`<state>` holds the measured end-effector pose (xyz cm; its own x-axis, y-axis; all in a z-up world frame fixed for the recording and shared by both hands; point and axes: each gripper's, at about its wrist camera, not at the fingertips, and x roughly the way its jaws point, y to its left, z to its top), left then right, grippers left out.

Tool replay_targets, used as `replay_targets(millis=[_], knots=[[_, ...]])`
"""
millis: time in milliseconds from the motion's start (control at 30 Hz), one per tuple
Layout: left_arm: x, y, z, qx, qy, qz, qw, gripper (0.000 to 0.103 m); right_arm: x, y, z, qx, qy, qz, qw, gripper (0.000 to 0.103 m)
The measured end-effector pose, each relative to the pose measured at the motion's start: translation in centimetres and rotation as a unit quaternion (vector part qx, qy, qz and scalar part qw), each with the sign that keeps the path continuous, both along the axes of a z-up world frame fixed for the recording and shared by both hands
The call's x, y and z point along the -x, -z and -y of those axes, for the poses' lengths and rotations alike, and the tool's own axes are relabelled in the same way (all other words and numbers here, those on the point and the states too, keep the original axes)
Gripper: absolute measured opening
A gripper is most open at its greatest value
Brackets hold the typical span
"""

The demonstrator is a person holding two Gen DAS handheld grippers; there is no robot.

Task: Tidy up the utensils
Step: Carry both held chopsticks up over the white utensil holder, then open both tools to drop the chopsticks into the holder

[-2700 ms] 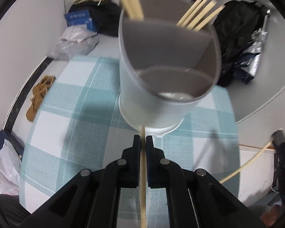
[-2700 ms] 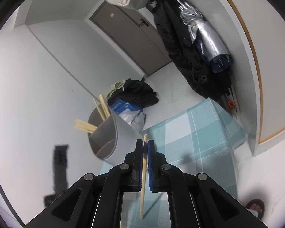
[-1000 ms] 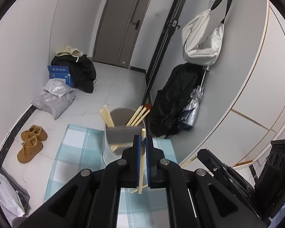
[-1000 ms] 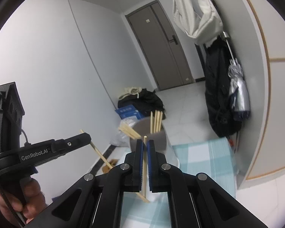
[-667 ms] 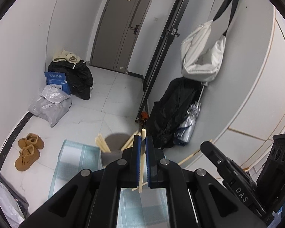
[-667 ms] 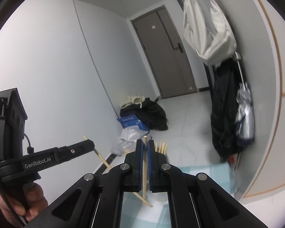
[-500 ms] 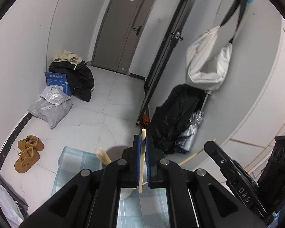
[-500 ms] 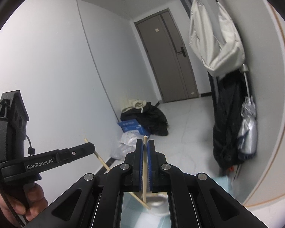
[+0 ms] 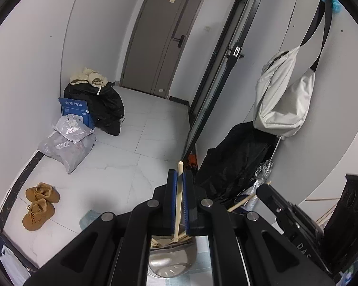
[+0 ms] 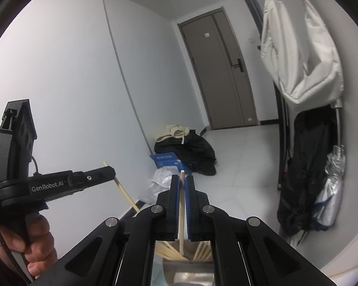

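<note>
My left gripper is shut on a wooden chopstick held upright. Its lower end hangs over the grey utensil holder, which shows below between the gripper arms with several chopsticks in it. My right gripper is shut on another chopstick, also upright above the same holder. In the right wrist view the left gripper shows at left, hand-held, with its chopstick slanting down. In the left wrist view the right gripper shows at right with its chopstick.
Both grippers are high above the floor. A teal checked cloth lies under the holder. Brown shoes, grey parcels, a blue box and black bags lie by the left wall. A coat, umbrella and white bag hang at right.
Both grippers have risen and tilted up, each still holding its chopstick. The holder has slid from mid view down to the bottom edge between the gripper arms.
</note>
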<state>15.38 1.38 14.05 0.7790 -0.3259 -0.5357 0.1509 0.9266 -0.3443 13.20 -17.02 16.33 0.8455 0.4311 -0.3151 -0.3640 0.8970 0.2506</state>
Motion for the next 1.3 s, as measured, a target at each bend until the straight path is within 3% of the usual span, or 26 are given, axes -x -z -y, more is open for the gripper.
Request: replay_targets(millis=[267, 533, 767, 933, 1167, 1300], knots=[[-0.7, 2.4, 0.1, -0.036, 0.018, -0.011, 0.9991, 0.001, -2.8, 2.0, -1.4, 0.033, -0.011, -0.019, 0.999, 0.004], [-0.9, 4.3, 0.3, -0.025, 0.029, -0.021, 0.9990, 0.001, -3.7, 4.4, -3.0, 0.080, -0.026, -0.032, 0.996, 0.004], [-0.3, 5.7, 0.9, -0.028, 0.052, -0.019, 0.9981, 0.001, -4.7, 7.0, -3.2, 0.066, -0.036, -0.070, 0.995, 0.004], [-0.3, 6.7, 2.1, -0.065, 0.075, -0.015, 0.9950, 0.001, -5.3, 9.2, -3.9, 0.074, -0.055, -0.099, 0.991, 0.005], [-1.4, 8.0, 1.4, -0.041, 0.093, -0.048, 0.9936, 0.001, -6.0, 11.3, -3.5, 0.061, -0.059, -0.132, 0.988, 0.006], [-1.1, 8.9, 1.5, -0.048, 0.093, -0.057, 0.9929, 0.001, -5.8, 12.7, -2.8, 0.043, -0.072, -0.161, 0.983, 0.007]])
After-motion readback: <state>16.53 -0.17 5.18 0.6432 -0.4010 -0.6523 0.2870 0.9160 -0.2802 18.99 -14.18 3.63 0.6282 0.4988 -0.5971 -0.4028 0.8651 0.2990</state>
